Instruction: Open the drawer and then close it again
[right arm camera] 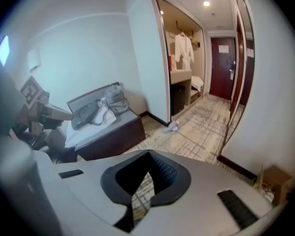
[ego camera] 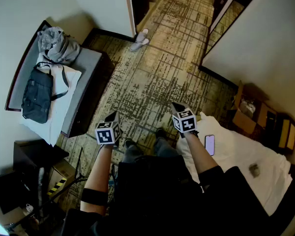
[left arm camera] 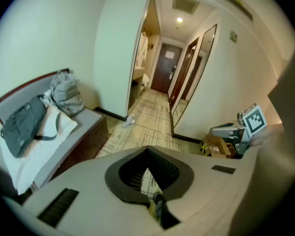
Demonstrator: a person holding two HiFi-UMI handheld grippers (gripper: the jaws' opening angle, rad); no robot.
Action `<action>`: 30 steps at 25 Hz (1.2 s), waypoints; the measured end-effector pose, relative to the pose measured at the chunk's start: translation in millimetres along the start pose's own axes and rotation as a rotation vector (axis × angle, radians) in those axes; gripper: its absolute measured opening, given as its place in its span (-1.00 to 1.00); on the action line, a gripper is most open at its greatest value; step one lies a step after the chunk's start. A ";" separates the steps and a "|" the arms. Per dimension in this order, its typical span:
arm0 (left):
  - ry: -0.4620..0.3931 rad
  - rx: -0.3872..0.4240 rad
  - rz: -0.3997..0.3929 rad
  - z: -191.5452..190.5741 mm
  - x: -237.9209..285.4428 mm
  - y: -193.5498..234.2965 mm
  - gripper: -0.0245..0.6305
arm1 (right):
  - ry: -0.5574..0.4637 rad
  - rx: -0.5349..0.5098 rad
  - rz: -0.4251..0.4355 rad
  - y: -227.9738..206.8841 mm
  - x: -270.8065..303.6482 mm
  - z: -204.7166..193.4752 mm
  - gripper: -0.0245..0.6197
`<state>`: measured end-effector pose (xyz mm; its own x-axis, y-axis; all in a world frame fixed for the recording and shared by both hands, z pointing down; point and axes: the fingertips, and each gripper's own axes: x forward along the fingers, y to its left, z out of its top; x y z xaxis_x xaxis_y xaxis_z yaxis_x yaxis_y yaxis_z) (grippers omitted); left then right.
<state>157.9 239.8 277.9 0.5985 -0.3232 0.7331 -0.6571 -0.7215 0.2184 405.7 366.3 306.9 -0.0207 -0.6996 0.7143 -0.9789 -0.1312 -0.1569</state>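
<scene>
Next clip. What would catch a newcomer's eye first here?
The marker cubes on the left gripper and right gripper, both shut and empty, held above the patterned carpet in the head view's middle. Then the dark bag lying on the bench at left, and the phone on the white bed at right.

Left gripper [ego camera: 112, 116] and right gripper [ego camera: 177, 106] held side by side, angled downward, fingers [left arm camera: 88, 186] closed, both empty

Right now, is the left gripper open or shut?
Shut: in its own view the left gripper has its jaws together, with nothing between them.
</scene>
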 end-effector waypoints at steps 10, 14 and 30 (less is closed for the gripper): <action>-0.368 0.106 0.216 72.9 -145.7 48.7 -0.92 | -0.426 -0.256 0.231 139.1 -64.8 167.1 -0.92; -0.409 0.111 0.281 72.4 -177.7 79.2 -0.92 | -0.466 -0.301 0.302 191.6 -63.4 192.0 -0.92; -0.456 0.120 0.278 45.4 -225.9 183.8 -0.92 | -0.445 -0.406 0.422 354.1 0.5 211.4 -0.92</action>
<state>-77.3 152.4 123.3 0.5650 -0.7251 0.3937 -0.7781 -0.6270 -0.0382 102.1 171.0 107.5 -0.4124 -0.8633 0.2911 -0.9059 0.4224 -0.0305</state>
